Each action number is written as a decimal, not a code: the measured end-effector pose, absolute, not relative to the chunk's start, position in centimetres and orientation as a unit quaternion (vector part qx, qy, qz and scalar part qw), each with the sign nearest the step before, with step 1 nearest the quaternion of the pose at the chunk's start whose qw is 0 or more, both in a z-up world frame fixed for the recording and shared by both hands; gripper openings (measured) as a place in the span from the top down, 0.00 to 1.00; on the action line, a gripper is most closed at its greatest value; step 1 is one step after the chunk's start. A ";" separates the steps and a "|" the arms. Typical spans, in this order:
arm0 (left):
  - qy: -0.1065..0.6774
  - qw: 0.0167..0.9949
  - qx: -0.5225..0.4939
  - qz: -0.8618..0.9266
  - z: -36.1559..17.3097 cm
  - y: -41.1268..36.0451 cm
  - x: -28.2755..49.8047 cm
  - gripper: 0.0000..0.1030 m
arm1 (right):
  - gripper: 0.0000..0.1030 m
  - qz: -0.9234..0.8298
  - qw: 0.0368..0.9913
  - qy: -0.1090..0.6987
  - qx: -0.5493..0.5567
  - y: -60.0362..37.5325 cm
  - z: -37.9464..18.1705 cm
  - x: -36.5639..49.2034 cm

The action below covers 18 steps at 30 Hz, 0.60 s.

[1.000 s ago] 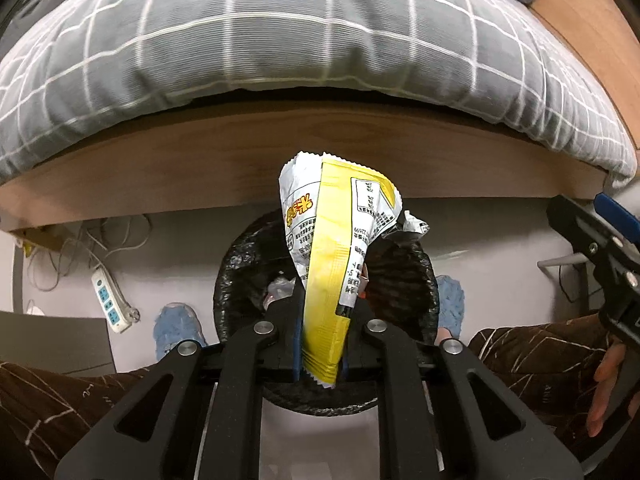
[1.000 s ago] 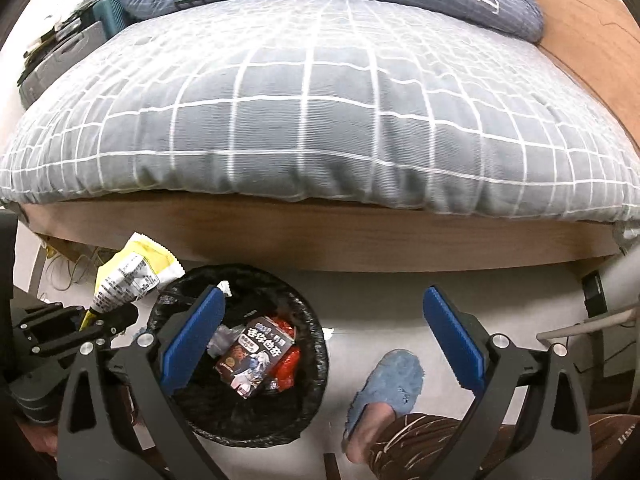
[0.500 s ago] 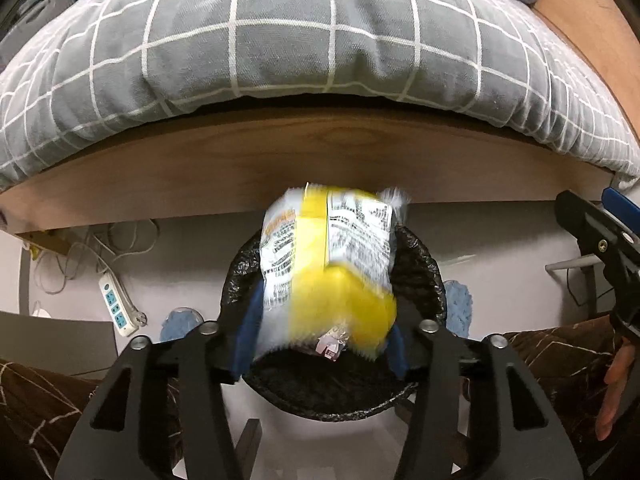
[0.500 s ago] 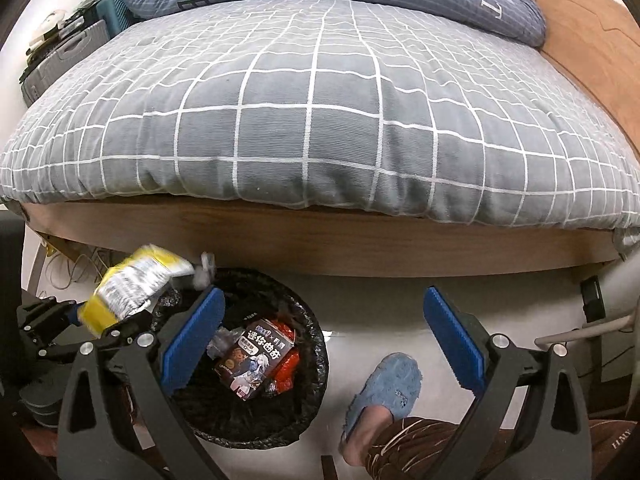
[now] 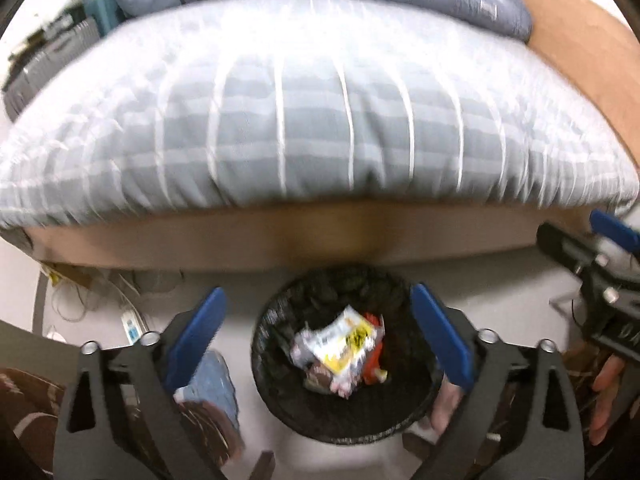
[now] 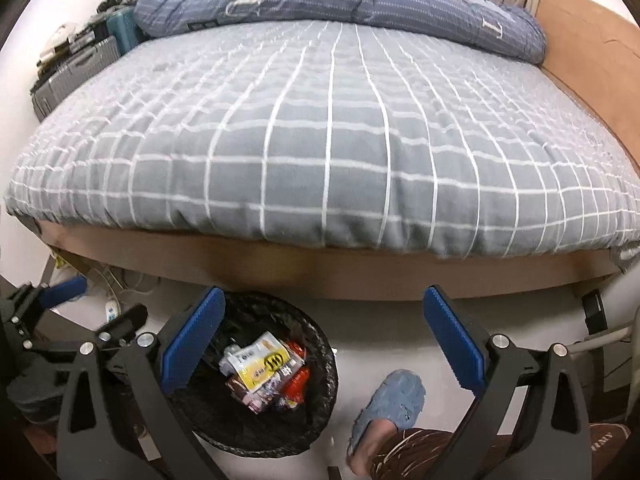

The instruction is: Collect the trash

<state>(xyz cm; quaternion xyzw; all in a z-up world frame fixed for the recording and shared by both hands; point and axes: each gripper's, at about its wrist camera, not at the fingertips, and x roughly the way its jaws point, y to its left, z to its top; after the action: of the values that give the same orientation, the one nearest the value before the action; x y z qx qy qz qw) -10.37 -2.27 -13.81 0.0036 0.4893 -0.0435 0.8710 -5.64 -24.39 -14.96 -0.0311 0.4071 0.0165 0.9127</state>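
1. Bedroom floor beside a bed [image 6: 328, 152] with a grey checked duvet on a wooden frame; left view is motion-blurred.
2. Left gripper [image 5: 316, 332]: jaws opening, spread wide, nothing between the blue pads. It hangs over the bin, pointing steeply down.
3. Right gripper [image 6: 320, 336]: jaws wide apart, empty, blue pads clear of everything. Its left finger overlaps the bin's near rim in view; contact can't be judged.
4. Yellow-and-white snack wrapper [image 6: 260, 360] lies inside the black-lined trash bin [image 6: 320, 408], on top of the other trash, free of both grippers.
5. Red wrapper [image 6: 296, 384] and a brown one sit under and beside it in the bin.
6. Bin stands on the pale floor just in front of the bed frame.
7. Person's foot in a blue slipper [image 6: 392, 404] is on the floor right of the bin; brown patterned trouser leg runs to the frame edge.
8. White power strip [image 6: 110, 308] with tangled cables lies left of the bin, under the bed edge.
9. Blue striped pillow [image 6: 340, 0] at the far end of the bed; grey suitcase [image 6: 76, 72] at far left.
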 end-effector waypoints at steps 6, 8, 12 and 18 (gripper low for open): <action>0.438 0.898 -0.006 -0.032 -8.1 -1.0 -10.9 0.06 | 0.07 0.016 0.926 0.377 -0.015 -24.0 -10.3 -6.8; 0.431 0.902 -0.009 -0.032 -6.7 -0.8 -11.1 0.06 | 0.07 0.015 0.931 0.364 -0.017 -23.8 -8.7 -7.4; 0.410 0.911 -0.016 -0.034 -3.2 -0.5 -12.3 0.06 | 0.07 0.009 0.940 0.338 -0.030 -23.0 -5.1 -9.0; 0.385 0.922 -0.024 -0.039 1.3 -0.1 -14.9 0.06 | 0.07 0.007 0.948 0.316 -0.030 -22.5 -1.3 -12.1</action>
<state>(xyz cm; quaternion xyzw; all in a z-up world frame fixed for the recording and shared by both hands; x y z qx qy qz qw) -14.90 -0.11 1.30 -0.0244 0.3849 -0.0392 0.9218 -12.08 -22.49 -1.32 -0.0299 0.3156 0.0074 0.9484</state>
